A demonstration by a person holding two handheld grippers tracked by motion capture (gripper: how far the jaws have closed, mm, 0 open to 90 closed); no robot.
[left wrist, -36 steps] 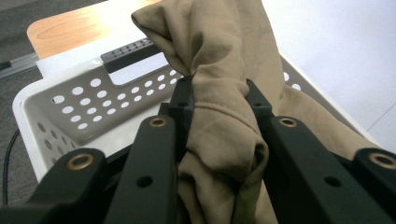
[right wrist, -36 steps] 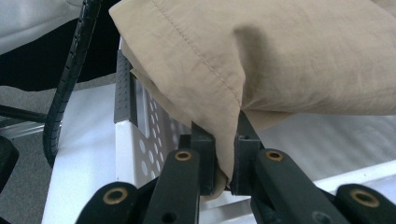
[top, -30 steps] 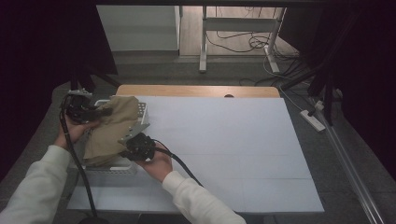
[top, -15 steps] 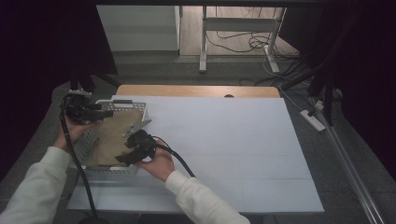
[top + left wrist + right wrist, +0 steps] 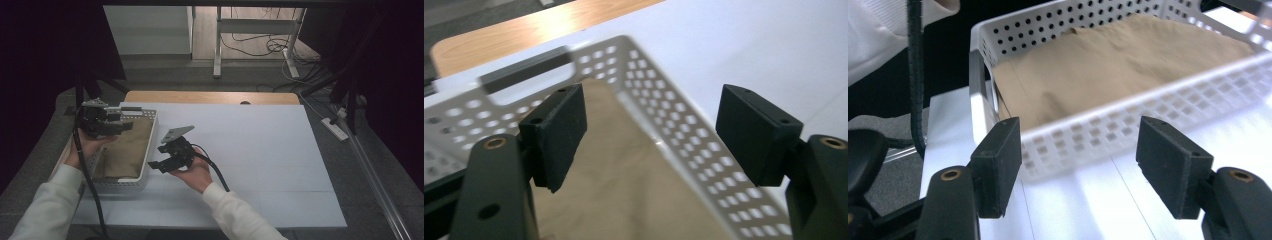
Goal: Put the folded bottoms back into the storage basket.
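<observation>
Left gripper (image 5: pixel 125 124), jaws now wide and empty, hovers over the far end of the white perforated plastic basket (image 5: pixel 150 150) at the table's left. Folded tan cloth (image 5: pixel 122 152), lifted a second ago, lies flat inside; right gripper (image 5: pixel 156 165), equally wide, has withdrawn just right of the basket, so placement looks complete.

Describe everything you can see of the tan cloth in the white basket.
The tan cloth is a plain, matte fabric, folded flat with soft creases. It lies inside the white perforated basket, covering most of its floor and riding up the walls a little. Both open grippers are clear of it; only the basket touches it.
</observation>
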